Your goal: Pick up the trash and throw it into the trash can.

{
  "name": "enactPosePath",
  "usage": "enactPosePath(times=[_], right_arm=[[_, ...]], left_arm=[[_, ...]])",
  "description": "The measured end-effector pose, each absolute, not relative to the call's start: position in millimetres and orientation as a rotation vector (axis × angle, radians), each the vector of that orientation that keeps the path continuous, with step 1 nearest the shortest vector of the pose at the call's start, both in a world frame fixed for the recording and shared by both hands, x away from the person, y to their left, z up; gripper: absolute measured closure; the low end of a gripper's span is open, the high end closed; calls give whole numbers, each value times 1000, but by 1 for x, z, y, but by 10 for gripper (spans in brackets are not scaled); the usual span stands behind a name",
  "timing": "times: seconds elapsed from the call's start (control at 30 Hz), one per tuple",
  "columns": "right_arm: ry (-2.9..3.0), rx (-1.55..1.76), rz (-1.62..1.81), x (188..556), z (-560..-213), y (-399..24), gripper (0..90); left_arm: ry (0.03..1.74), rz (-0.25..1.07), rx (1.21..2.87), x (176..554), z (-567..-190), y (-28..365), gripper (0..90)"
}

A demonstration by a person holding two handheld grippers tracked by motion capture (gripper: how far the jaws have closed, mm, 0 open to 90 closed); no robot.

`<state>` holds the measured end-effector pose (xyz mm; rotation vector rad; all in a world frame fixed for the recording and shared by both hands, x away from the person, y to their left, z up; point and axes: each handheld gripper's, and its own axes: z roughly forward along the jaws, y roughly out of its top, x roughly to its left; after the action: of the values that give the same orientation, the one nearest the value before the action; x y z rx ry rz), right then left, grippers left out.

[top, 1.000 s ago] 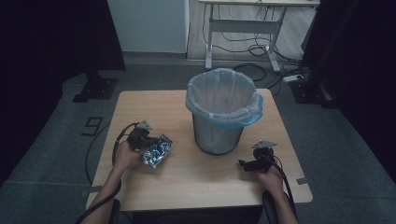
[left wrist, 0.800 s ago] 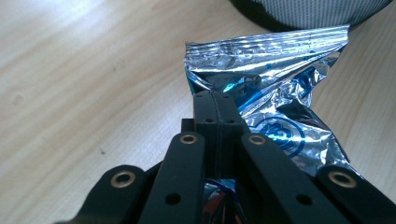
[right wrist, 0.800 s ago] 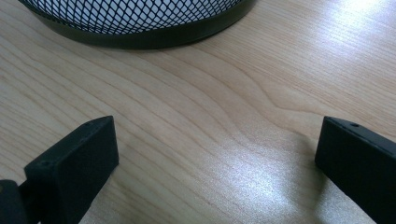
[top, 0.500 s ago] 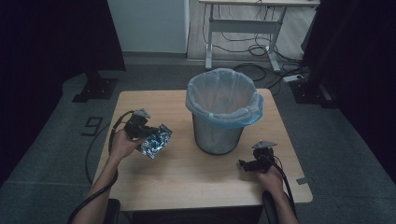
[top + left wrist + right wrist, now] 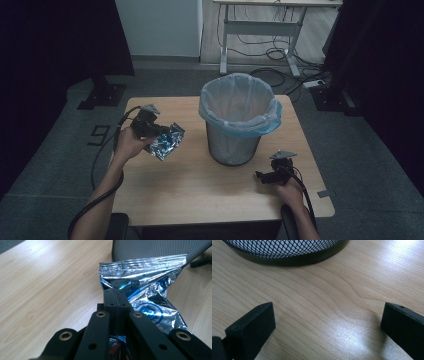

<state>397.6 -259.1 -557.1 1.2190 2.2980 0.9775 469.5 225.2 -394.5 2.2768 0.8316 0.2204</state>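
Foil packet clamped in my left tongs, lifted off the bench

Foil packet (image 5: 167, 142) — silver with blue print, crumpled — hangs in the air above the left part of the bench (image 5: 200, 190), well to the left of the mesh bin (image 5: 235, 145). My left tongs (image 5: 159, 136) are clenched on it: in the left gripper view the two black jaws stand pressed flat together with the packet (image 5: 147, 297) pinched between them, its sealed, ribbed top edge pointing away from me toward the bin's grey wall (image 5: 150, 248). Foil also shows below the jaws, so the grip sits partway into the packet rather than at its very edge.

The bin stands near the middle of the bench, lined with a pale blue bag (image 5: 240, 107) folded over its rim.

My right tongs (image 5: 261, 176) rest low at the right front of the bench, just beside the bin's base — released, jaws spread wide with bare wood between them. In the right gripper view the bin's black bottom ring (image 5: 294, 260) lies just ahead.
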Motion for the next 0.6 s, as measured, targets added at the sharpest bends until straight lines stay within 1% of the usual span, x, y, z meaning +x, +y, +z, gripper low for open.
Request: enactPosePath(times=[0.6], right_arm=[[2304,1212,981,399,-557,-258,0]], left_arm=[[832,213,2251,480,-342,218,899]])
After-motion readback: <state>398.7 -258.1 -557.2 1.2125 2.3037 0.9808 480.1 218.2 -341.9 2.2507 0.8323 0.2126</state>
